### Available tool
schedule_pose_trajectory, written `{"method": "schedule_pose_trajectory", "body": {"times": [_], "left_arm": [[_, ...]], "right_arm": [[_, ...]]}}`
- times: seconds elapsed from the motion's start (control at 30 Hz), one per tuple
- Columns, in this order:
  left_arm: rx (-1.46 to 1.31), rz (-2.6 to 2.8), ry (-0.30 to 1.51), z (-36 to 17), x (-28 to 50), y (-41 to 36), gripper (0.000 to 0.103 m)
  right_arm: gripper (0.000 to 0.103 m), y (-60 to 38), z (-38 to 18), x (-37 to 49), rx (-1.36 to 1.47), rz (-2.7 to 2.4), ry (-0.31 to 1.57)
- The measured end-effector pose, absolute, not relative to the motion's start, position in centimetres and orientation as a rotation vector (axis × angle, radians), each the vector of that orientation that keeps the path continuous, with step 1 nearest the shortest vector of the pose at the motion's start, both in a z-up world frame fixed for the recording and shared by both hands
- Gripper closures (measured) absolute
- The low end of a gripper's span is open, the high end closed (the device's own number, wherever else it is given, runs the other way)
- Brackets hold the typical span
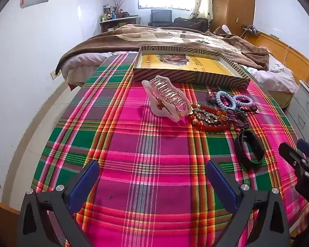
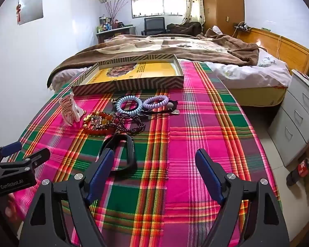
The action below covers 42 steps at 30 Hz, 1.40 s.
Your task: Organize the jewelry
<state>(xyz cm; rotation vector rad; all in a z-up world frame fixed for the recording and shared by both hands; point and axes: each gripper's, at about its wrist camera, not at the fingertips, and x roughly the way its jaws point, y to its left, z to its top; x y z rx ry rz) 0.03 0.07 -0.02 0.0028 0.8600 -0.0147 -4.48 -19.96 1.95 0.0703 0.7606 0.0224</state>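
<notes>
You are at the start: nothing lies in the box yet, and both grippers hang with fingers spread, holding nothing. The left gripper faces the claw clip, which sits just in front of the box; the beads and coil ties lie to the clip's right. The right gripper hovers by the black band, nearest you. Judged next: close on one piece and lift it over the box wall. The table right of the pile is open room.

I'm looking low across the plaid cloth from both wrist cameras, facing the striped box and bed. Both are sharing the jewelry pile, left-side and right-side.
</notes>
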Motion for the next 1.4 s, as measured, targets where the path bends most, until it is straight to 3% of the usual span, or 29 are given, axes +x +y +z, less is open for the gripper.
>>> {"method": "schedule_pose_trajectory", "body": {"times": [1.4], "left_arm": [[0.002, 0.01, 0.81, 2.0, -0.3, 0.4, 0.0]], "right_arm": [[0.022, -19.7, 2.5, -4.3, 0.054, 0.021, 0.723]]}}
